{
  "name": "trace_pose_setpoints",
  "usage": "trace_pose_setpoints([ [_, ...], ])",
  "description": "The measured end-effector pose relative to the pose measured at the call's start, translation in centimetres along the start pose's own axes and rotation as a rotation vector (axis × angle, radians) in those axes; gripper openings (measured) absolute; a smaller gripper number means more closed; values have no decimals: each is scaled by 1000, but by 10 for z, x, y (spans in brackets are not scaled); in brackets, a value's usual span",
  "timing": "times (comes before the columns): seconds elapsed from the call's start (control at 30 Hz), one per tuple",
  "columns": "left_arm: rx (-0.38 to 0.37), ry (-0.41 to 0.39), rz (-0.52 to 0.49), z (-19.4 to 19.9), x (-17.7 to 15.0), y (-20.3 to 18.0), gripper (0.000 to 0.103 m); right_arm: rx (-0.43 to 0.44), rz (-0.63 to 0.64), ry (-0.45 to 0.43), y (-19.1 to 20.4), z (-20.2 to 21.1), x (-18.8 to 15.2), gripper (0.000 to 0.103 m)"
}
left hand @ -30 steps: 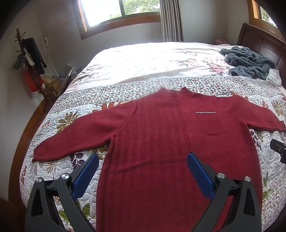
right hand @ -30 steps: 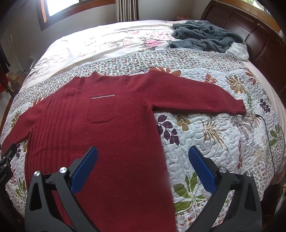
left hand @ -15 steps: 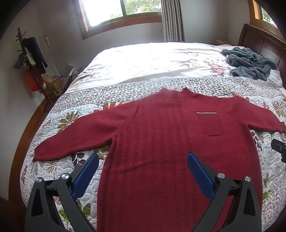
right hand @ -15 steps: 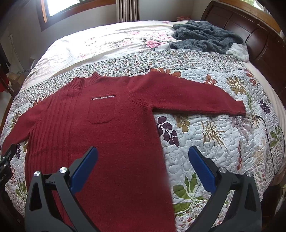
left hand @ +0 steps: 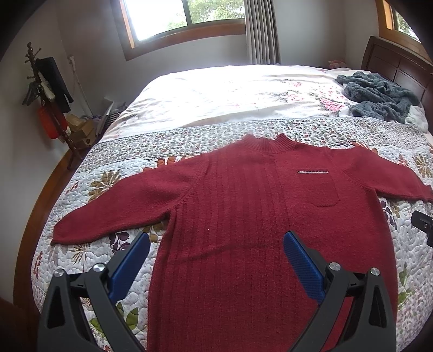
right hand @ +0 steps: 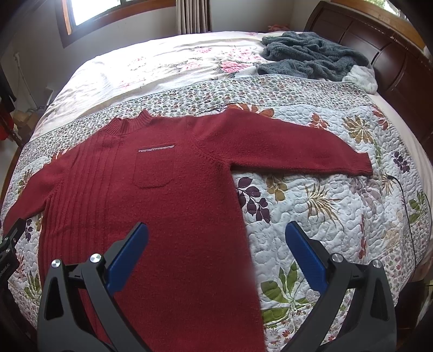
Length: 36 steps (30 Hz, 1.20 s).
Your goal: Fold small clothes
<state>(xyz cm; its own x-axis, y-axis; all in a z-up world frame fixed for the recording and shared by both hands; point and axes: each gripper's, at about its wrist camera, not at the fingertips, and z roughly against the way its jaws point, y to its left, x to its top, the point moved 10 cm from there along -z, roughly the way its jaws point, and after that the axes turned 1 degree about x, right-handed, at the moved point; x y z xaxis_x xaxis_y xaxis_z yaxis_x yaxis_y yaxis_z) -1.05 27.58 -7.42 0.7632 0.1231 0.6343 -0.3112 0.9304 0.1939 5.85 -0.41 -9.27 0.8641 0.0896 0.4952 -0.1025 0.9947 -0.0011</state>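
Red knitwear fills both of my views: a sweater [left hand: 243,216] lies flat and face up on the quilt [left hand: 89,189] of a bed, sleeves spread wide, collar toward the far side. From my left gripper [left hand: 215,245] I see the left sleeve end to end, a window [left hand: 186,16] and a coat stand [left hand: 51,92] by the wall; the right cuff runs out of frame. From my right gripper [right hand: 216,235] I see the right sleeve to its cuff, a dark wooden headboard [right hand: 379,48] and a grey blanket [right hand: 305,54] heaped near it. Both grippers hover above the lower body of the sweater [right hand: 162,203], fingers spread wide and holding nothing. My left pair straddles the ribbed left half; my right pair straddles the sweater's right side edge, one finger over the knit, the other over bare quilt [right hand: 324,203].
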Motion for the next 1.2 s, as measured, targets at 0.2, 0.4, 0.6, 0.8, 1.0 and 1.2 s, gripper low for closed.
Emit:
trace_pose_setpoints([
  [0.2, 5, 1, 0, 0, 0, 0, 99, 2, -1, 4, -3, 0, -1, 100],
  [0.4, 7, 1, 0, -1, 1, 0, 99, 4, -4, 7, -5, -2, -1, 100],
  [0.6, 8, 2, -1, -2, 1, 0, 99, 8, -9, 13, -7, -5, -3, 100],
  [0.8, 11, 0, -8, -3, 3, -6, 99, 5, -13, 8, -13, -6, -3, 100],
  [1.0, -2, -11, -14, -5, 10, -15, 99, -1, -20, 4, -23, -8, 1, 100],
  [1.2, -27, 4, 20, -26, 30, -35, 99, 33, -80, 38, -77, -34, 21, 100],
])
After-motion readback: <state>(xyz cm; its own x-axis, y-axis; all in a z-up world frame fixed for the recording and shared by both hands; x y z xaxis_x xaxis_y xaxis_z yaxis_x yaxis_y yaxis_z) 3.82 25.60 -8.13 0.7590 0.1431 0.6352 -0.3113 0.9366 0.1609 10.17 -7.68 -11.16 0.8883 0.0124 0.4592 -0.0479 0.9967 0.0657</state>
